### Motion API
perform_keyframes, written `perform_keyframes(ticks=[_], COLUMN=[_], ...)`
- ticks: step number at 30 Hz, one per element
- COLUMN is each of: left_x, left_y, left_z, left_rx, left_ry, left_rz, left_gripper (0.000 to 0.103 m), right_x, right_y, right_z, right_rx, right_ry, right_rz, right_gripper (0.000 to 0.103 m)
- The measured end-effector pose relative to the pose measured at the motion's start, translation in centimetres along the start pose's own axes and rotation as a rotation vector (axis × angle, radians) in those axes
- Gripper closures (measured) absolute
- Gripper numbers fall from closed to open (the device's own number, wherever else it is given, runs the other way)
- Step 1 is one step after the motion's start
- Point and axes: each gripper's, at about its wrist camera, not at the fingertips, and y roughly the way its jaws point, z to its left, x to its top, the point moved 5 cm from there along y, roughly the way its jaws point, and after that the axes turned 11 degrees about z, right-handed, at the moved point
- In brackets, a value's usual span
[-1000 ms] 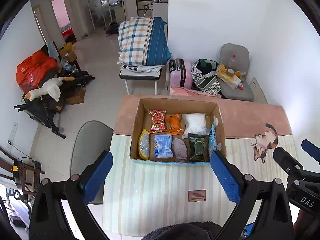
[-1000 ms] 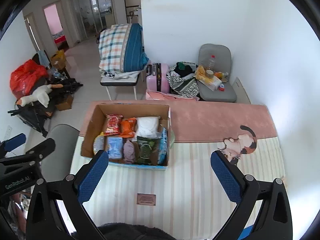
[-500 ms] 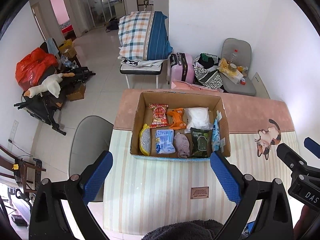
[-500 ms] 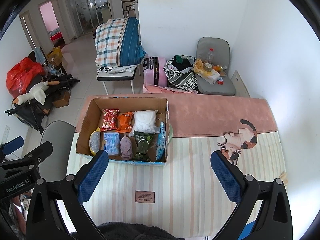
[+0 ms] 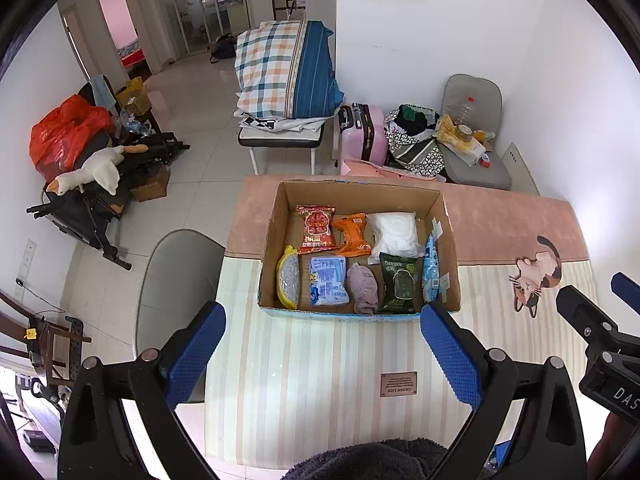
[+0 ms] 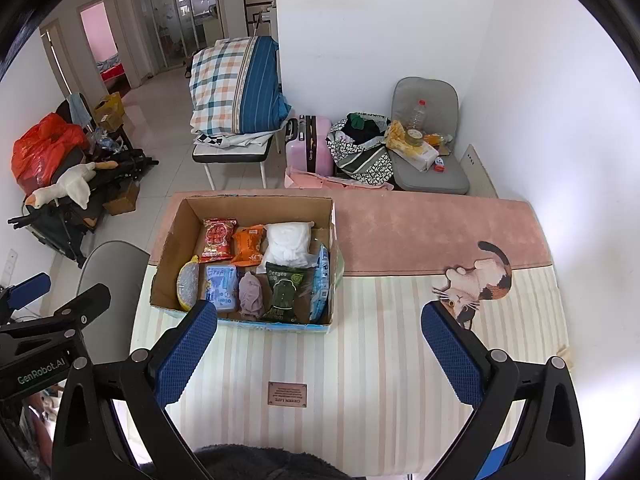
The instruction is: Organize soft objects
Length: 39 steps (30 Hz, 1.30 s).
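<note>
— What covers the table?
— A striped mat, pink at the far end (cat picture on it).
— And on that?
— A box, and a small label nearer us.

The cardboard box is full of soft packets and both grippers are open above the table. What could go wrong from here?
1. The packets in the cardboard box lie tightly together, so the left gripper may pinch the purple cloth along with the dark green packet.
2. The blue packet stands against the box wall; fingers may catch the cardboard.
3. The right gripper is close to the left one; they may collide.
</note>
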Motion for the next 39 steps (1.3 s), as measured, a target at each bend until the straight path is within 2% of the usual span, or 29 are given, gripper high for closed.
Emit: perform_keyframes(ticks=[39], left_x=[0.08], left_y=[-0.6], left_z=[-0.36], left_rx=[0.008], left_ry=[0.004], left_rz=[-0.009], left_gripper=[0.003], right_x=[-0.02], right_y=[-0.65], right_z=[-0.71], right_rx=[-0.004], right_ry=[-0.006], right_rz=[-0.005], right_gripper=[0.0])
